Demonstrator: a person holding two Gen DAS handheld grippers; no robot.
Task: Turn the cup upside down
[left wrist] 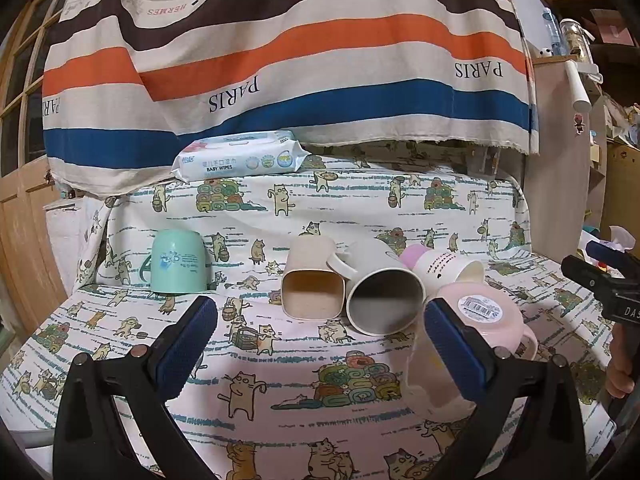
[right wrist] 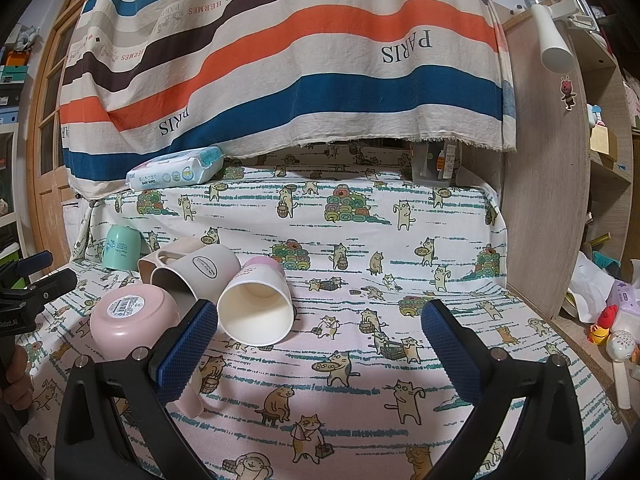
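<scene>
A pink mug (left wrist: 472, 336) stands upside down, barcode sticker on its base, just behind my left gripper's right finger (left wrist: 452, 348); it also shows in the right wrist view (right wrist: 128, 316). A beige square mug (left wrist: 312, 280), a grey cup (left wrist: 380, 292) and a white-pink cup (right wrist: 256, 304) lie on their sides, mouths toward me. A mint cup (left wrist: 178, 266) stands upside down at the left. My left gripper (left wrist: 320, 344) is open and empty. My right gripper (right wrist: 320, 344) is open and empty, right of the cups.
The cat-print cloth (right wrist: 360, 240) covers the table. A baby wipes pack (left wrist: 240, 156) lies at the back under a striped hanging cloth (left wrist: 280, 60). A wooden shelf panel (right wrist: 548, 160) stands at the right. Toys (right wrist: 608, 328) lie beyond the right edge.
</scene>
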